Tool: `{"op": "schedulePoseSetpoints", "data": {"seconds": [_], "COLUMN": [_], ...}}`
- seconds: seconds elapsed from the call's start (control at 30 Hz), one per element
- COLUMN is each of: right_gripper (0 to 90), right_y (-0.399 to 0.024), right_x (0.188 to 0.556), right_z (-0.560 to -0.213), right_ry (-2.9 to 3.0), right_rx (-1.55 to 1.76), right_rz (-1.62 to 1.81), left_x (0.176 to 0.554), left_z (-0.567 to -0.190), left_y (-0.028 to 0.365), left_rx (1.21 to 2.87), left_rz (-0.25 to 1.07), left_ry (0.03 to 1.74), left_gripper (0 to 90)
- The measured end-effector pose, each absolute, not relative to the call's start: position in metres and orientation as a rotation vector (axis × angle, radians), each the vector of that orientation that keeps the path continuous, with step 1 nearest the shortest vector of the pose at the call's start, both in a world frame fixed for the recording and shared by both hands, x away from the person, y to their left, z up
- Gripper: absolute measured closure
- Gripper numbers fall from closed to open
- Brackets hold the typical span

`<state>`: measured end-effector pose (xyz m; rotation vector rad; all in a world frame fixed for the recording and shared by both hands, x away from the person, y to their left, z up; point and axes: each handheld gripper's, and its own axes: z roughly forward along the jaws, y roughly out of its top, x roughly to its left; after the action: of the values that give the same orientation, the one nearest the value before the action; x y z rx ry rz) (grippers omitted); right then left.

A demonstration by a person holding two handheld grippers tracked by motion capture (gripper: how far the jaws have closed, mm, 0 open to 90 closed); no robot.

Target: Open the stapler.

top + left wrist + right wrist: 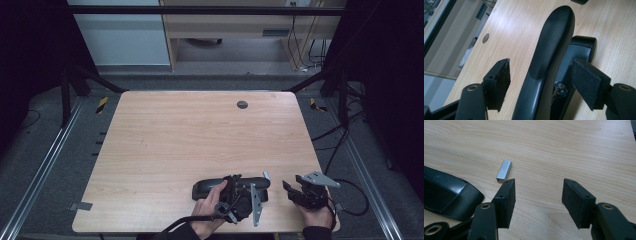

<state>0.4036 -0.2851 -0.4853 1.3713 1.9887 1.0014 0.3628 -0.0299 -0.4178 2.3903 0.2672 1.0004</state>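
A black stapler (204,189) lies lengthwise along the table's near edge. My left gripper (239,189) is over it, held in a hand. In the left gripper view the stapler (551,45) runs away between the two pads (499,77), and the gripper (542,68) is open, with a clear gap at the left pad. A short silver strip of staples (504,170) lies on the wood just ahead of my right gripper (539,187), which is open with nothing between its jaws. One end of the stapler (446,195) lies to that gripper's left. From above, the right gripper (294,184) sits right of the stapler, with the strip (266,175) between them.
The wooden table (200,130) has a round grey grommet (242,104) near its far edge. Black frame bars and cables stand around the table. A cable (350,200) trails off the right gripper past the table's right edge.
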Motion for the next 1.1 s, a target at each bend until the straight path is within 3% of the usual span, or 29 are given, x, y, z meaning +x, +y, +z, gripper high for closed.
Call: {"op": "schedulePoseSetpoints", "data": {"seconds": [0.67, 1.1], "right_gripper": [61.1, 70.7], "right_y": [-0.276, -0.269], "right_x": [0.394, 0.391], "right_z": [-0.482, -0.482], "right_ry": [2.064, 2.13], "right_rx": [1.297, 1.258], "right_rz": [1.078, 1.121], "left_x": [0.373, 0.382], "left_z": [-0.434, -0.443], "left_y": [-0.054, -0.062], "left_rx": [2.483, 2.521], "left_rz": [1.091, 1.14], "left_ry": [0.178, 0.154], "left_gripper": [31.2, 36.9]}}
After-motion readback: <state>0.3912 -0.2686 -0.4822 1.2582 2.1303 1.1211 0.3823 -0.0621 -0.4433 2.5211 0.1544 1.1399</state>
